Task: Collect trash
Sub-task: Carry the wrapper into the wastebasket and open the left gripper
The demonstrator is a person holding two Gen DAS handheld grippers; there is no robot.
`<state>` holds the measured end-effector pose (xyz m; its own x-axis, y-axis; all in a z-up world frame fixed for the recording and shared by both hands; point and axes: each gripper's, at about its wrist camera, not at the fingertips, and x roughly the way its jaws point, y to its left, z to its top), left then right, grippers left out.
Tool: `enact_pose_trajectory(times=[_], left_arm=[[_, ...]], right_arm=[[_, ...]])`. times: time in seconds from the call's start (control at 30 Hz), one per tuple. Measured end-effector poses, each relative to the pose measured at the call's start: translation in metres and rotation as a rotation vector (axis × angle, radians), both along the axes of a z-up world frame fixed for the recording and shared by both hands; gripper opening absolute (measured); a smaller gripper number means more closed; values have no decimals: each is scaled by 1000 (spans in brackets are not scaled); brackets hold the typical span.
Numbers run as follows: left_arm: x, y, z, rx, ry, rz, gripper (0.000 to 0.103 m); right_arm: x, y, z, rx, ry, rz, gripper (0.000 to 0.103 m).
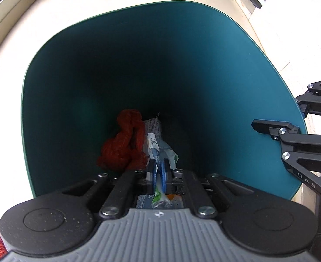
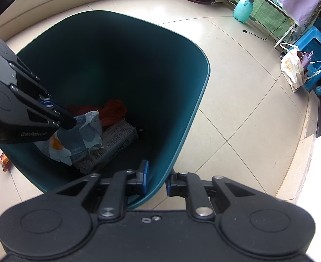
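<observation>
We are at the drop: our left gripper (image 2: 69, 120), jaws pinched shut on a crumpled wrapper (image 2: 81, 135), hangs inside the teal bin (image 2: 195, 113), while our right gripper (image 2: 157, 180) clamps the bin's near rim. Next, we judge, the left jaws must part so the wrapper falls onto the trash at the bin's bottom.

The left wrist view looks steeply down from just above the teal bin (image 1: 204, 65), straight into its mouth beyond the left gripper (image 1: 158, 168). The right wrist view looks down from the bin's near rim, past the right gripper (image 2: 157, 180), more obliquely, taking in tiled floor (image 2: 236, 100). Both views share the bin's interior and each other's gripper.
</observation>
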<state>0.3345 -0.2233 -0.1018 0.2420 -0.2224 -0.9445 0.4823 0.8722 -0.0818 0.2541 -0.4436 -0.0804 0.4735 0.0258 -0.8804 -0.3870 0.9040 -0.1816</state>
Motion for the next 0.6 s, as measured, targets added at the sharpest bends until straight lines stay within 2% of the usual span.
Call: enact_pose_trajectory(times=[0.33, 0.6], left_arm=[[-11, 5, 13, -60, -10, -26, 7], [-32, 12, 38, -74, -96, -58, 7]], right_arm=[[0, 0, -1, -5, 2, 3, 15], [0, 0, -1, -2, 1, 2, 15]])
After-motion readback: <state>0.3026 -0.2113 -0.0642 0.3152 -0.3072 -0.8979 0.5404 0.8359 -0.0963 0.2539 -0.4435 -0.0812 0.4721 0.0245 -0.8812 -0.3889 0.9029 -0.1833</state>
